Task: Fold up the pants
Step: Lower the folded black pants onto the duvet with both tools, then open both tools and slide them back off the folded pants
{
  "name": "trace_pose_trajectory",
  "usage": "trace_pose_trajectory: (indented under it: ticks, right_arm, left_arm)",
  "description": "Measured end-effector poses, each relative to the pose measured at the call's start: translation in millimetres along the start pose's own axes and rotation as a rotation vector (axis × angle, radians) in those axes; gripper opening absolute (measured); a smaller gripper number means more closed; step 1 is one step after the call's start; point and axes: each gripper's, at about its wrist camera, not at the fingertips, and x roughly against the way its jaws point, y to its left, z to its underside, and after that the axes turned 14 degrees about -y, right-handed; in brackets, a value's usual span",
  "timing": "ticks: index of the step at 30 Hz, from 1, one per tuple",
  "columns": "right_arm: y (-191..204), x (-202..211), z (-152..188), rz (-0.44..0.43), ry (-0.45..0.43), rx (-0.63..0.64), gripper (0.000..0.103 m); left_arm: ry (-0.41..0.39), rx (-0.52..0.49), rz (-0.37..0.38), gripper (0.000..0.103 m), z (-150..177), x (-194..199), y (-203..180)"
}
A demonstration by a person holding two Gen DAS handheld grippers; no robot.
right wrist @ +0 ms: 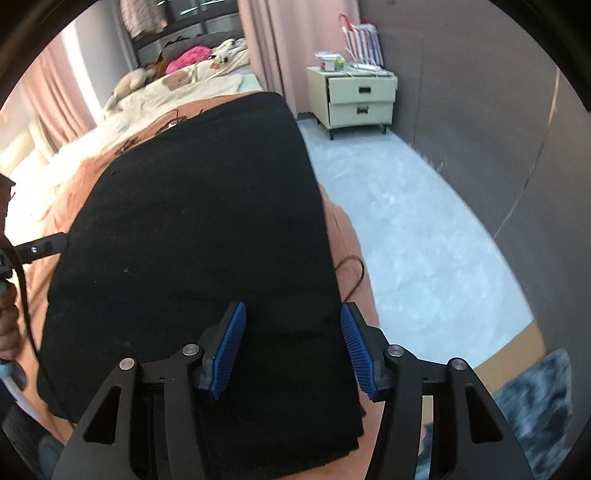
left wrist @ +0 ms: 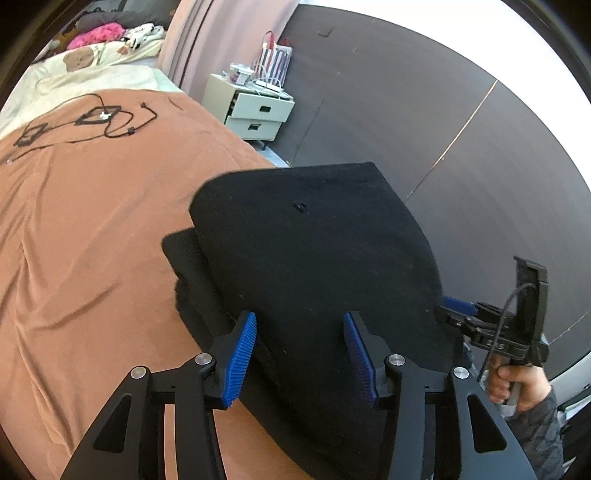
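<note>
Black pants (left wrist: 314, 240) lie folded in a thick stack on the orange bed cover (left wrist: 92, 240), close to the bed's right edge. My left gripper (left wrist: 301, 354) hovers over the near part of the stack, jaws apart, the cloth under them and not pinched. At the stack's right side, a hand (left wrist: 517, 384) holds my right gripper (left wrist: 458, 306). In the right wrist view, the right gripper (right wrist: 293, 347) is open over the pants (right wrist: 203, 203), its right finger (right wrist: 360, 350) just past the cloth's right edge. A left gripper finger (right wrist: 44, 247) reaches in at the pants' left side.
Black cables (left wrist: 92, 122) lie on the bed cover farther up the bed, with pillows and plush toys (left wrist: 99, 33) beyond. A thin cord (right wrist: 354, 273) hangs off the bed's edge. A cream nightstand (right wrist: 360, 99) stands by the grey wall, across grey floor (right wrist: 406, 221).
</note>
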Motion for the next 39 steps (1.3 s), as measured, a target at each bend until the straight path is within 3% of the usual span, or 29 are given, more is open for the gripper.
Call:
trace_pose_trajectory:
  ticks: [3, 12, 14, 20, 30, 39]
  right_arm:
    - [9, 18, -16, 0.027, -0.015, 0.025, 0.041]
    - [55, 4, -53, 0.017, -0.05, 0.061, 0.034]
    - [64, -13, -60, -0.004, -0.037, 0.071, 0.034]
    - [61, -70, -74, 0.093, 0.045, 0.062, 0.034]
    - [57, -137, -118, 0.153, 0.081, 0.034, 0.034]
    - [68, -198, -129, 0.197, 0.152, 0.059, 0.025]
  left_arm:
    - [-0.01, 0.015, -0.019, 0.052, -10, 0, 14]
    - [-0.005, -0.012, -0.067, 0.052, -20, -12, 28]
    - [0.002, -0.002, -0.073, 0.052, -22, -18, 35]
    - [-0.002, 0.008, -0.063, 0.052, -29, -33, 45]
    - [-0.02, -0.013, -0.096, 0.052, -53, -64, 48]
    - [0.03, -0.024, -0.156, 0.052, -54, -90, 60]
